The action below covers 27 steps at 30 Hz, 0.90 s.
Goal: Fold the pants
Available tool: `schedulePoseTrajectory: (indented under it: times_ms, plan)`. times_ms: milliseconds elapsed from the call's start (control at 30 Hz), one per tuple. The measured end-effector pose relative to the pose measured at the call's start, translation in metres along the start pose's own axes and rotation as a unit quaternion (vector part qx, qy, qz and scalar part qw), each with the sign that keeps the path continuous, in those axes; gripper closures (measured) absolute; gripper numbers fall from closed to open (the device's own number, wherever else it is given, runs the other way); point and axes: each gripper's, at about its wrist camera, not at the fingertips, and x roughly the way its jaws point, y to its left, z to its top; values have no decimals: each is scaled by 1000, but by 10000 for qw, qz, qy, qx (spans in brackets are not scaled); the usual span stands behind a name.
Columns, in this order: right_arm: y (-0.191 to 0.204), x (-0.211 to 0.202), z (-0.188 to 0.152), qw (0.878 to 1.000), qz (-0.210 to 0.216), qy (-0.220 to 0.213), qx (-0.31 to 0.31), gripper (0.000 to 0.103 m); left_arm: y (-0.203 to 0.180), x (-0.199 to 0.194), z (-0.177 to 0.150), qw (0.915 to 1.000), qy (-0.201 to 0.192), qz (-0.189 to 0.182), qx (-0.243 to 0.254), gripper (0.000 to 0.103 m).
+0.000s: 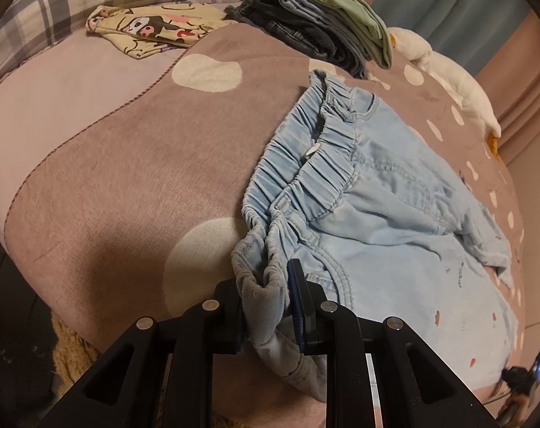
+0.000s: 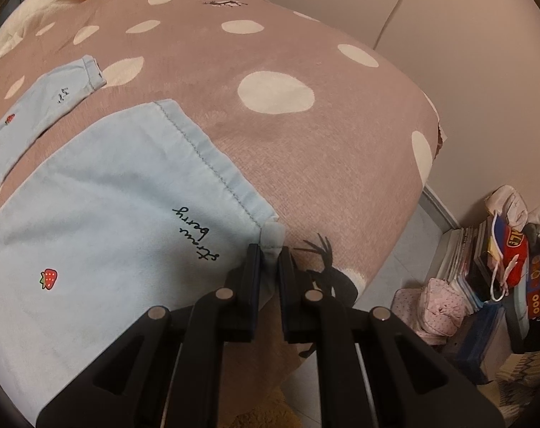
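Through my left wrist camera, my left gripper is clamped on a bunched corner of the elastic waistband of the light-blue pants, which lie spread on the brown spotted bedspread — broad bare cover to the left, a stack of folded clothes and a cartoon-print garment well beyond at the far side. Through my right wrist camera, my right gripper pinches the hem corner of one pant leg close to the bed's edge — "strawberry" in black script lies just beside it, the other leg apart.
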Motion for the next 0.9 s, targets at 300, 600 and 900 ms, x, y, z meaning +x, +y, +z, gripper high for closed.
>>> schedulePoseTrajectory:
  times_ms: [300, 600, 900]
  plan:
    - [23, 1, 3, 9960, -778, 128, -430, 93, 11, -3, -4, 9994, -87, -329, -70, 81]
    - [41, 2, 3, 9840, -1515, 247, -905, 94, 17, -5, -4, 9982, -100, -596, -43, 81]
    - [46, 2, 6, 9773, -1791, 452, -1040, 94, 17, -5, -7, 9979, -186, -619, 7, 81]
